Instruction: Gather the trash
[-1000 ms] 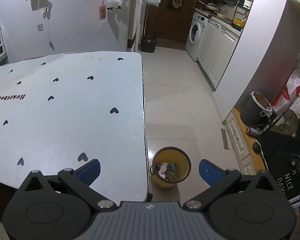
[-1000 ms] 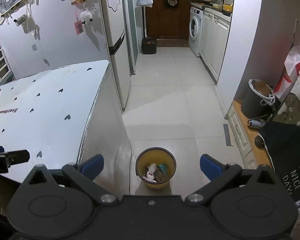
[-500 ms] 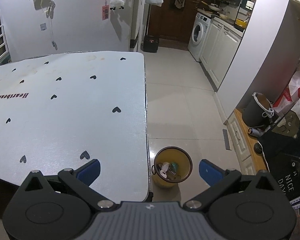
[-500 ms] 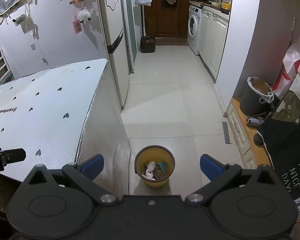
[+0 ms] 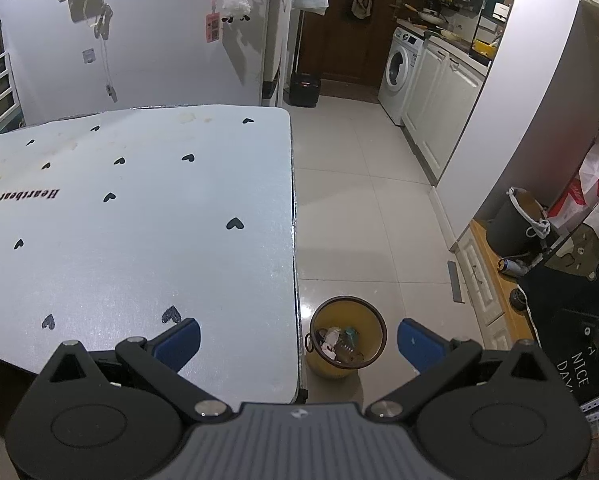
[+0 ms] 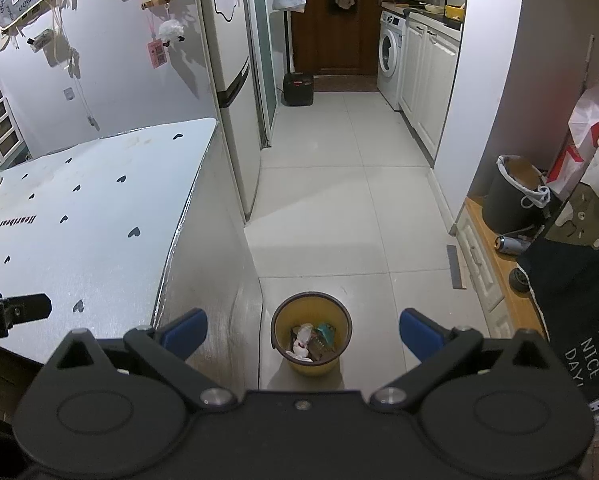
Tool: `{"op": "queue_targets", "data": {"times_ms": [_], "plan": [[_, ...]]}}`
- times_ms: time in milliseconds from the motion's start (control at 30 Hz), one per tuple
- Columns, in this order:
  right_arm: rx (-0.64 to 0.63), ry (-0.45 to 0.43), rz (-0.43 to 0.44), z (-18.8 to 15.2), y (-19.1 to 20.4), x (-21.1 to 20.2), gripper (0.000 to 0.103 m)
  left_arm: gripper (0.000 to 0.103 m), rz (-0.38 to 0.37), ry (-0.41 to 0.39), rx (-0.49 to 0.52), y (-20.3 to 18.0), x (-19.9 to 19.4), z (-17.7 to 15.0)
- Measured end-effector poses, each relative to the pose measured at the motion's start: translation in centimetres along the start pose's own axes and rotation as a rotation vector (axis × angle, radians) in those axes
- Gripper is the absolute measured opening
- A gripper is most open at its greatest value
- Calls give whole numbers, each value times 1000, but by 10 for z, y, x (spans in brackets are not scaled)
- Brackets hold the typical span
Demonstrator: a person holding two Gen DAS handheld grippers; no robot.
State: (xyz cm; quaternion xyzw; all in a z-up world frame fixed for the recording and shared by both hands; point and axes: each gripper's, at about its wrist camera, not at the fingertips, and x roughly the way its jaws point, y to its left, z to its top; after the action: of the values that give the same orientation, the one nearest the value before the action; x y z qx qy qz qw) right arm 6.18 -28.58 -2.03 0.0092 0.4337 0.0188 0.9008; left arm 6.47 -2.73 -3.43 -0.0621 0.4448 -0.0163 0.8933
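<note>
— Both tongs are spread wide with nothing between the blue pads: the left tongs (image 5: 297, 338) hang over the near edge of the surface (image 5: 139, 220), the right tongs (image 6: 301, 330) out over the floor just beyond its corner.

— And the trash?

— In the yellow bin (image 5: 345, 338) on the floor, right against the surface's near corner, at about six o'clock from where the right camera looks (crumpled white paper and something teal inside, from what I can make out). On top of the surface I see only printed hearts and a few pale smudges toward twelve o'clock; nothing I'd call litter.

— So what could go wrong?

— My guess is that the collecting is about done, so the main risk is a wasted pass: those smudges could be mistaken for scraps and pinched at, with the pads scraping the cloth. Reaching down for the bin has its own hazard. It stands hard by the hanging side of the surface, and a careless swing of the right tongs could clip the rim and tip it, spilling everything back out.

— Anything over at three o'clock?

— A can (image 6: 509, 244) lies on its side on the low wooden ledge, beside a dark bucket (image 6: 511, 196). If it counts as trash, it's well apart from the bin and easily missed.
</note>
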Motion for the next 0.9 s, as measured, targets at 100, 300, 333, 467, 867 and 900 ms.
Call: {"op": "queue_targets", "data": {"times_ms": [100, 300, 333, 467, 867, 900], "plan": [[0, -1, -1, 0, 0, 0, 103, 103, 0, 0, 0, 0, 0, 0], [0, -1, -3, 0, 0, 0, 103, 103, 1, 0, 0, -1, 0, 1], [0, -1, -4, 0, 0, 0, 103, 103, 0, 0, 0, -1, 0, 1], [0, -1, -3, 0, 0, 0, 103, 103, 1, 0, 2, -1, 1, 2], [0, 0, -1, 0, 1, 0, 103, 103, 2, 0, 1, -1, 1, 3], [0, 0, -2, 0, 1, 0, 103, 103, 2, 0, 1, -2, 1, 2]]}}
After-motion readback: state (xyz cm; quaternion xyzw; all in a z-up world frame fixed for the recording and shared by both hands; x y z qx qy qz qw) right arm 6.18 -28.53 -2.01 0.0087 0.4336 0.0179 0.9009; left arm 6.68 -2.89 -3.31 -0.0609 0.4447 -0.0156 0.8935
